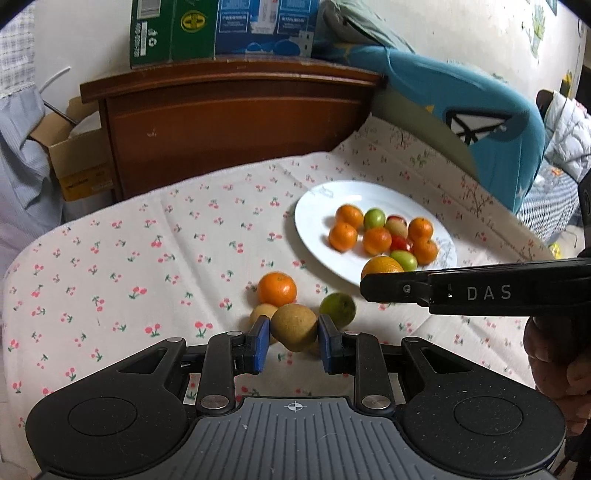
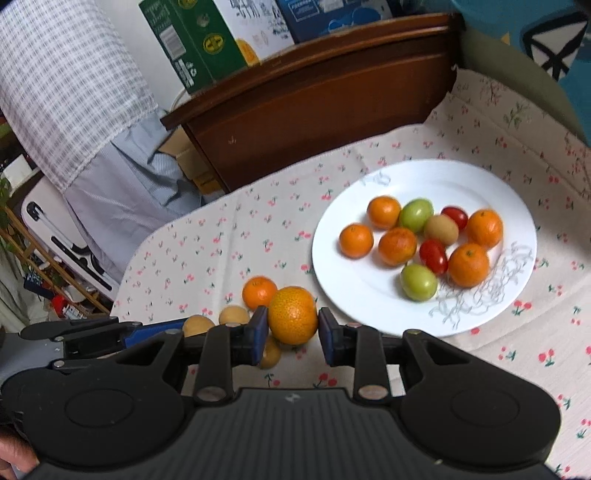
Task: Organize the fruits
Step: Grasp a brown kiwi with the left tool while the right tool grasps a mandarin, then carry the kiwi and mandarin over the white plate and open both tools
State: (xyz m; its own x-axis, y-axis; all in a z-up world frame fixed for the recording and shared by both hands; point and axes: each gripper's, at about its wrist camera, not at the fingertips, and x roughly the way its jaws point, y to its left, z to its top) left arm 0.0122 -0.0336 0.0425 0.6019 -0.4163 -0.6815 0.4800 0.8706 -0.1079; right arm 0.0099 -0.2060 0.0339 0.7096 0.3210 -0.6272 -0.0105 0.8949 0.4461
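My left gripper (image 1: 294, 338) is shut on a brown-yellow round fruit (image 1: 294, 326), held just above the cherry-print cloth. My right gripper (image 2: 292, 334) is shut on an orange (image 2: 293, 315); in the left wrist view it shows as a black arm (image 1: 384, 288) with the orange (image 1: 382, 265) at the plate's near edge. A white plate (image 1: 321, 206) (image 2: 461, 177) holds several tangerines, green fruits and red tomatoes. On the cloth lie a tangerine (image 1: 277, 289) (image 2: 259, 291), a green fruit (image 1: 338, 309) and small tan fruits (image 1: 261, 314) (image 2: 233, 315).
A wooden headboard (image 1: 229, 122) with cartons (image 1: 221, 29) on top stands behind the cloth-covered surface (image 1: 129, 258). A blue pillow (image 1: 472, 122) lies right of the plate. The surface drops off at the left, with clutter below (image 2: 66, 258).
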